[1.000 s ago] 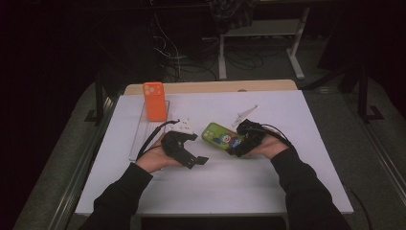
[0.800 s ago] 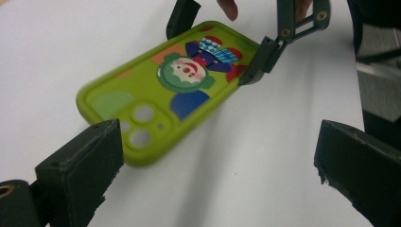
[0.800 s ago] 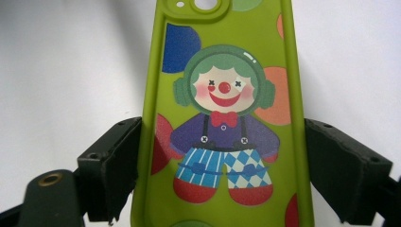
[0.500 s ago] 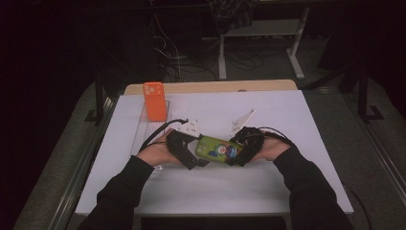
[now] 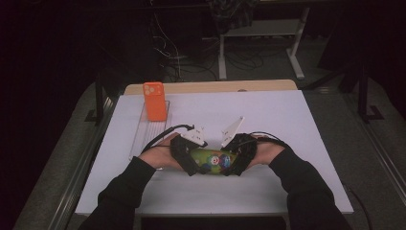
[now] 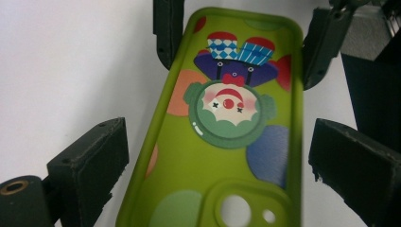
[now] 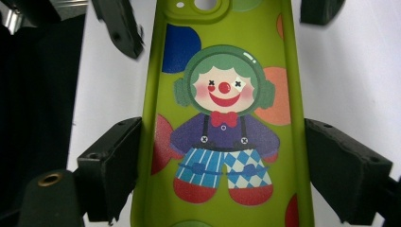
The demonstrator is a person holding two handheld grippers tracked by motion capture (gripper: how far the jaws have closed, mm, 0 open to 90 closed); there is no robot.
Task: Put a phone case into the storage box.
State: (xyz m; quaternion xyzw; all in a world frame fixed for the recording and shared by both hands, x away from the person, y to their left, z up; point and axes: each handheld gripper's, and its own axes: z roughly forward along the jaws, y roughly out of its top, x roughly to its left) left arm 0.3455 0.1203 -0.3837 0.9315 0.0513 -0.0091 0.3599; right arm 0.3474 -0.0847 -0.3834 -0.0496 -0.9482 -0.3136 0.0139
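Note:
A lime-green phone case (image 5: 213, 160) printed with a clown lies lengthwise between my two grippers, low over the white table top near its front. In the right gripper view the case (image 7: 222, 118) runs up between the jaws, and my right gripper (image 7: 222, 156) is shut on its two long edges. My left gripper (image 6: 220, 151) straddles the camera-hole end of the case (image 6: 227, 142), with a thin gap on each side, so it stands open. From above, the left gripper (image 5: 184, 155) and right gripper (image 5: 242, 155) face each other across the case.
An orange phone case (image 5: 154, 100) stands upright at the far end of a clear tray (image 5: 143, 139) on the left. The white table cover (image 5: 287, 124) spreads to the right and back. Dark floor, cables and a metal stand lie beyond the far edge.
The left gripper has moved in from the left onto the case's free end. The right gripper has carried the case slightly toward the front and turned it level.

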